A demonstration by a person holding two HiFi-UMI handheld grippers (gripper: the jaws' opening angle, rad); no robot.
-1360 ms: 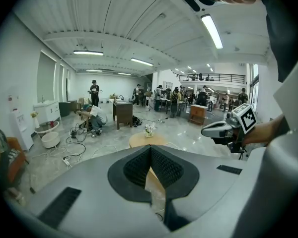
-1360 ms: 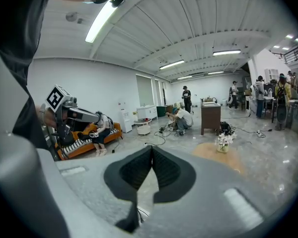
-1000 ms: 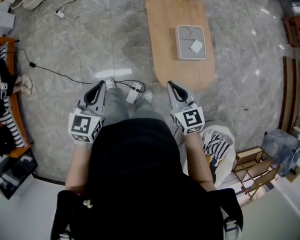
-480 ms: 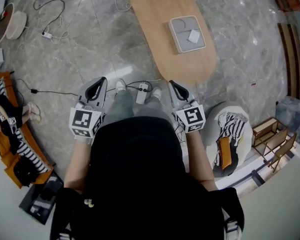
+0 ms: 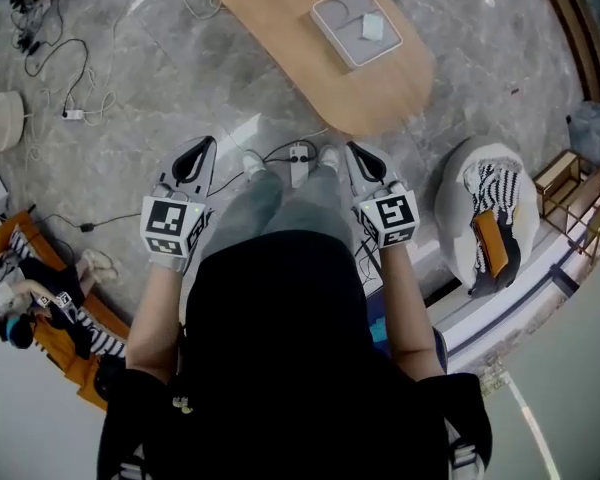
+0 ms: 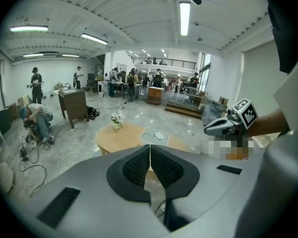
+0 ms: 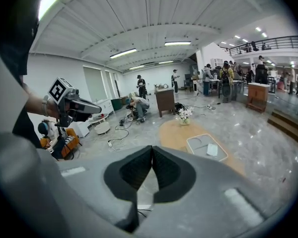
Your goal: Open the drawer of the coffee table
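We hold both clenched on nothing: the left hand-held gripper [image 5: 204, 144] and the right hand-held gripper [image 5: 352, 149] have their ribbed black pads [image 6: 136, 165] pressed together. The oval pale-wood bench [image 5: 280, 28] lies ahead, beyond our shoes [image 5: 252, 161]; its drawer shows in no view. A white power strip [image 5: 299, 158] lies between shoes and bench on the glossy grey marble floor [image 5: 160, 68]. A square grey tray [image 5: 340, 38] sits on the bench, and a rounded white seat [image 5: 460, 208] stands to the right. Each marker cube [image 5: 168, 230] bears a black-and-white square pattern.
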